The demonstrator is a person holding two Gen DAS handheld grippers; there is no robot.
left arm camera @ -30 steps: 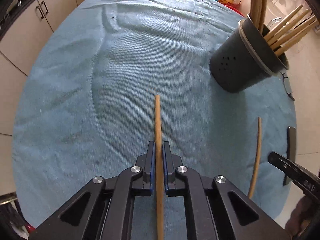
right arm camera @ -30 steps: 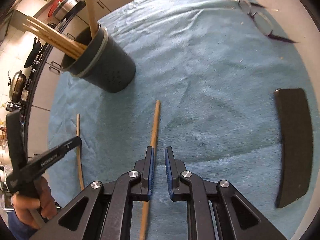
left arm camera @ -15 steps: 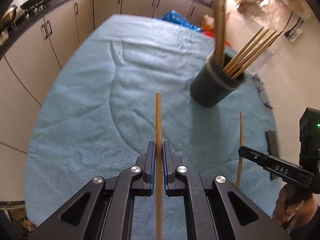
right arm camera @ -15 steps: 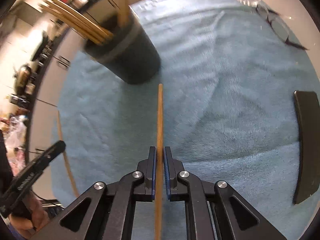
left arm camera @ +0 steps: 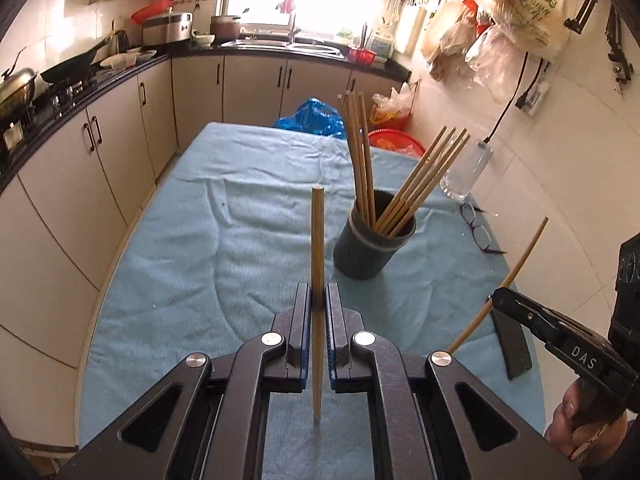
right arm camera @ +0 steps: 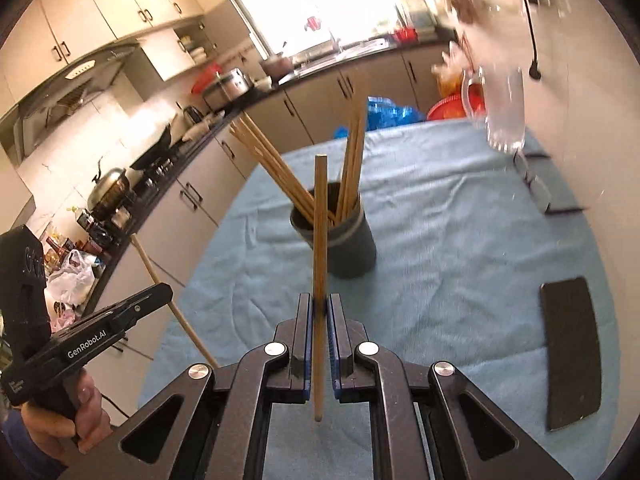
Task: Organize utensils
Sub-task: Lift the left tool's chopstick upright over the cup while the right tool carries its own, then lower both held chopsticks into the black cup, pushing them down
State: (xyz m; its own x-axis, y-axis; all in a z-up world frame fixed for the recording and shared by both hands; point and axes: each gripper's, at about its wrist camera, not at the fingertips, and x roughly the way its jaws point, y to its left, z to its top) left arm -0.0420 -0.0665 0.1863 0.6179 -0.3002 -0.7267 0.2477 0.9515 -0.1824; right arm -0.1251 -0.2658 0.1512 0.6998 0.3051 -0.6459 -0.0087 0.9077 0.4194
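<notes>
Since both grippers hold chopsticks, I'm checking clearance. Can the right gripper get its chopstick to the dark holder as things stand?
Probably yes. The right gripper, shut on its chopstick, faces the holder across bare blue towel; chopsticks already inside lean apart, leaving a gap.

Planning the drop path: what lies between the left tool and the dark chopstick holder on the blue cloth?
In the left wrist view, only bare blue cloth shows between the left tool, shut on its chopstick, and the holder.

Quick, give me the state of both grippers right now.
Left gripper: shut on a chopstick, lifted off the blue cloth.
Right gripper: shut on another chopstick, also lifted.
</notes>
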